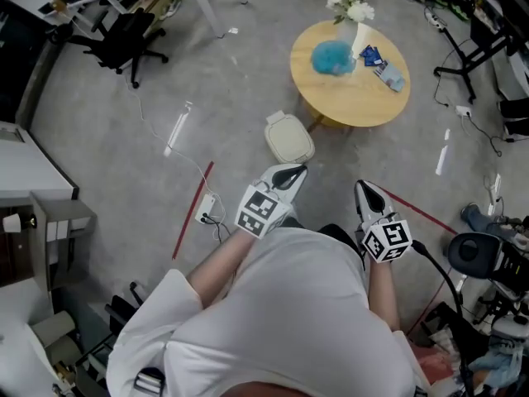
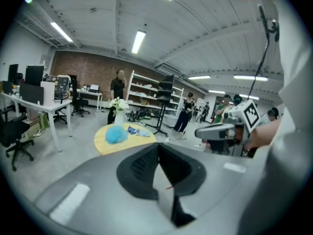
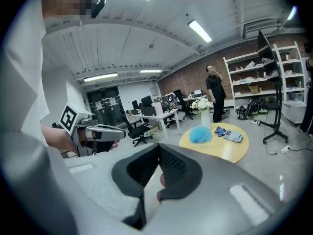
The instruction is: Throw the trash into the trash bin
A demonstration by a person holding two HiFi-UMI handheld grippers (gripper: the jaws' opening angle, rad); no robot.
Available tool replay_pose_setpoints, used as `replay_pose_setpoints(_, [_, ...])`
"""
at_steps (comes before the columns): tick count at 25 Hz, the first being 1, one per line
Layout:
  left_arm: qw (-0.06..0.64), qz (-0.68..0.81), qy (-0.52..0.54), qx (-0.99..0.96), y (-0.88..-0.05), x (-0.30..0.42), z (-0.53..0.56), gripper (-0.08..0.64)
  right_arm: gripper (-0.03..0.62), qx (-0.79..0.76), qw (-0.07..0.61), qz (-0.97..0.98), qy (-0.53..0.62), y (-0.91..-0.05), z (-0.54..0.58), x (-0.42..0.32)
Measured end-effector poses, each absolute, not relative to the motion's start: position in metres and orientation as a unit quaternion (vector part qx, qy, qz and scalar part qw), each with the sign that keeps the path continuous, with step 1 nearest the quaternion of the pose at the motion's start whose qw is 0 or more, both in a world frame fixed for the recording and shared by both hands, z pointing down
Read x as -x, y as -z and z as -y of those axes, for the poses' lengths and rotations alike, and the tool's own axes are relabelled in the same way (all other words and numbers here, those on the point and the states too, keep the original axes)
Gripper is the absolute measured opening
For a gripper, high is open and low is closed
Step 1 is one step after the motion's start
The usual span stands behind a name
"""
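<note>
Both the left hand-held gripper (image 1: 288,173) and the right hand-held gripper (image 1: 364,191) were closed on nothing, so I judged this the approach. The blue crumpled wad (image 1: 333,57) and the wrappers (image 1: 383,67) lay on the round tabletop (image 1: 351,107), with the lidded trash bin (image 1: 289,137) on the floor just beside it. The next move called for reaching the tabletop and opening one pair of jaws over the trash.

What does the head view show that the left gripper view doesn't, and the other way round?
Only the head view: the lidded trash bin on the floor beside the table, a red tape line and a power strip.
Only the left gripper view: ceiling lights, a brick wall, shelves and standing people.
Both: the round wooden table, the blue fluffy ball, the vase of white flowers and the right gripper.
</note>
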State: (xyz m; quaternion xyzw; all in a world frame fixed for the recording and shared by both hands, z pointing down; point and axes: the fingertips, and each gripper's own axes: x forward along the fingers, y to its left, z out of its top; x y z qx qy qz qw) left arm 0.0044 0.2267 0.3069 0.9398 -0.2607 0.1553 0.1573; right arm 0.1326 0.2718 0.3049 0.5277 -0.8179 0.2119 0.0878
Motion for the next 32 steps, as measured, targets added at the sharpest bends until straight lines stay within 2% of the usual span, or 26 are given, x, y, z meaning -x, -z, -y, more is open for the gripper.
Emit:
replay_pose_setpoints(18, [0.175, 0.263, -0.157, -0.936, -0.32, -0.031, -0.214, 0.005, 0.0, -0.525, 0.107, 0.814, -0.223, -0.312, -0.262, -0.158])
replay_pose_setpoints(27, [0.195, 0.298, -0.167, -0.919, -0.33, -0.066, -0.192, 0.005, 0.0, -0.498, 0.101, 0.829, -0.234, -0.317, -0.226, -0.199])
replay_pose_setpoints(32, [0.202, 0.334, -0.179, -0.903, -0.344, -0.081, -0.173, 0.006, 0.0, -0.466, 0.122, 0.842, -0.242, -0.335, -0.206, -0.222])
